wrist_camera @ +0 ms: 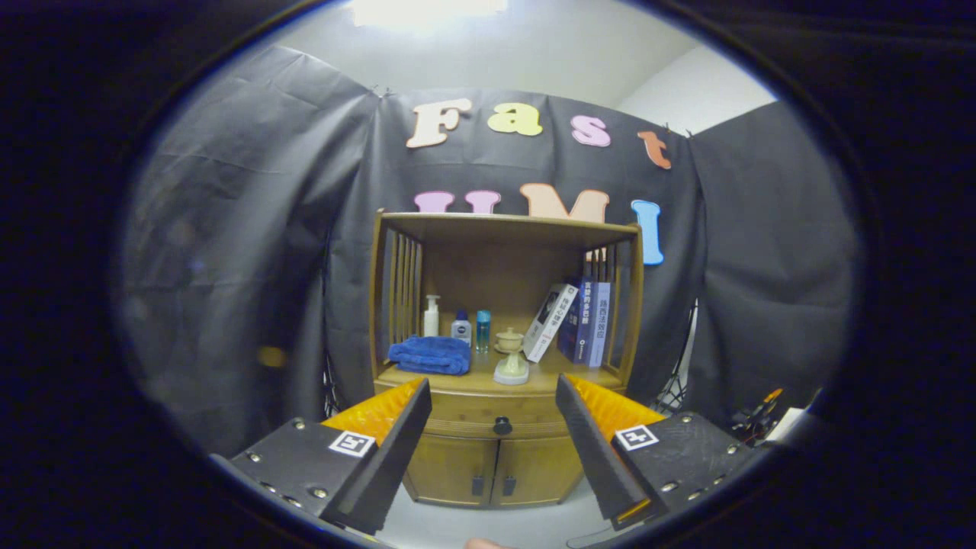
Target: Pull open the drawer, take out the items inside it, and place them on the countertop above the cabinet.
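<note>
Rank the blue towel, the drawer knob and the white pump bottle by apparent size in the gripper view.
1. blue towel
2. white pump bottle
3. drawer knob
All lie beyond the open gripper, at similar depth.

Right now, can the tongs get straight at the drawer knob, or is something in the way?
Probably yes. The tongs are open and empty, and the drawer knob sits beyond them, in line with the gap. The drawer is shut. Nothing lies between; the blue towel rests higher, on the countertop.

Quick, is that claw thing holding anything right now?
Gripper: open, holding nothing; the drawer knob sits beyond, between its fingers.
</note>
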Tool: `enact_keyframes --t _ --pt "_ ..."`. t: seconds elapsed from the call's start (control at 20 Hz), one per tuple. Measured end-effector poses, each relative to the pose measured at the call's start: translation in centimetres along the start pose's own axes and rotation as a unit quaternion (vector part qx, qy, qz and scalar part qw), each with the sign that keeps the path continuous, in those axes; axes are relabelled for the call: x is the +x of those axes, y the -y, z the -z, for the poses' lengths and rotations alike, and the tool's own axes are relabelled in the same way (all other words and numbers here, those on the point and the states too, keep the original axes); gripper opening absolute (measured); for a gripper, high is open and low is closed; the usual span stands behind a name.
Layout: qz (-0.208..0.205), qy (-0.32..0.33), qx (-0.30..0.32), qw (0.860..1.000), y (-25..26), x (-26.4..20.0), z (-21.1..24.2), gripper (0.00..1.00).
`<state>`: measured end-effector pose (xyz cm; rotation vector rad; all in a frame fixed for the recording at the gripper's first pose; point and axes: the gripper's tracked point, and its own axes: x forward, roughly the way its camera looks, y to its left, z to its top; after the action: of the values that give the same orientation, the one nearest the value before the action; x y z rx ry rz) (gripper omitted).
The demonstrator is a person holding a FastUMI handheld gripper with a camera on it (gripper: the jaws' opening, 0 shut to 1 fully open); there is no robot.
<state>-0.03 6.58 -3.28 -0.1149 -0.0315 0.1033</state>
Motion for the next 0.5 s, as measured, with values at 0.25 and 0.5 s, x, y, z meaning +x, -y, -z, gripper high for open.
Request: enact_keyframes --t 0.25,0.5 --pt "0.000 -0.005 -0.009 1.000 -0.5 -1.5 1.3 0.98" --pt "0.014 -0.005 0.025 1.000 0.4 -1.5 2.7 0.99"
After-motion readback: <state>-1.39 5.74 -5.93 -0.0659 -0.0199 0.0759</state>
